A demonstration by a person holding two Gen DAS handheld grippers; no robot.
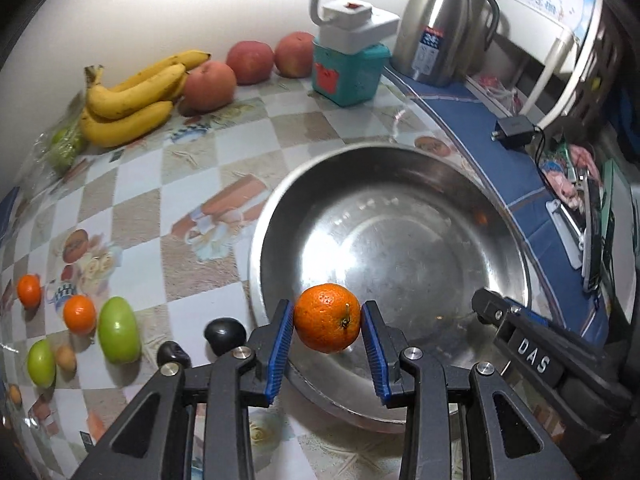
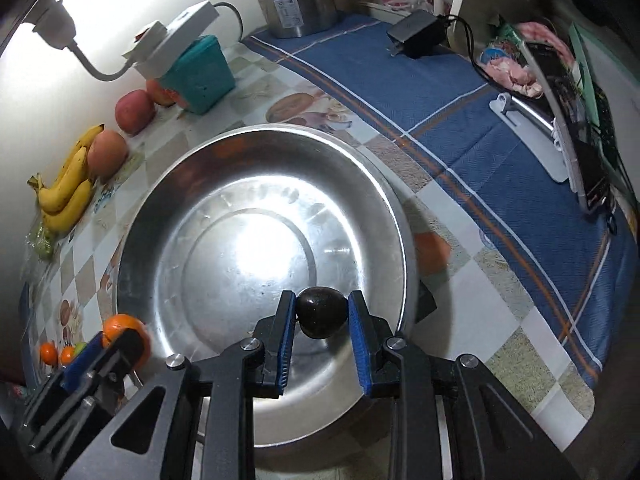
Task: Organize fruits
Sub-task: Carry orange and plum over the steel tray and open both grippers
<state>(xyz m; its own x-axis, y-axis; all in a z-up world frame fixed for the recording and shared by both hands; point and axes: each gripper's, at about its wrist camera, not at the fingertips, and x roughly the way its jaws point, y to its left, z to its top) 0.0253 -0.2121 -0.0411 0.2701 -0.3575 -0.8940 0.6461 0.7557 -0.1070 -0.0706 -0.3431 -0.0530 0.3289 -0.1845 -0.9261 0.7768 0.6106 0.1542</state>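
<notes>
Left wrist view: the left gripper (image 1: 327, 322) has its jaws clamped on a small orange (image 1: 327, 323), blue pads pressed to both sides, stem facing the cam. The fruit hangs over the near rim of a big steel bowl (image 1: 400, 160) — the bowl spreads out ahead of the jaws and to their right, w/ nothing lying in it. Left of the jaws, on the checkered desk (image 1: 192, 152), sit two dark plums (image 1: 225, 335), then a large green fruit (image 1: 119, 330), a smaller green one (image 1: 41, 363) and two more small oranges (image 1: 79, 314). Far ahead-left: a bunch of bananas (image 1: 128, 100) and three red apples (image 1: 210, 85) along the wall, next to a teal box (image 1: 348, 76) w/ a white block on top. A steel thermos (image 1: 444, 28) stands far ahead-right. The right gripper (image 1: 486, 306) pokes in at lower right, its tip over the bowl's rim. Right wrist view: the right gripper (image 2: 322, 312) is clamped on a dark plum (image 2: 321, 312), pads touching both sides, held above the near part of the bowl (image 2: 168, 184) — its shiny floor fills the space ahead of the jaws. Down-left of them the left gripper (image 2: 120, 338) shows w/ the orange (image 2: 120, 326) at the bowl's left edge. Bananas (image 2: 66, 196) and apples (image 2: 134, 110) lie far ahead-left, a blue cloth (image 2: 500, 152) ahead-right on the desk (image 2: 520, 320).
</notes>
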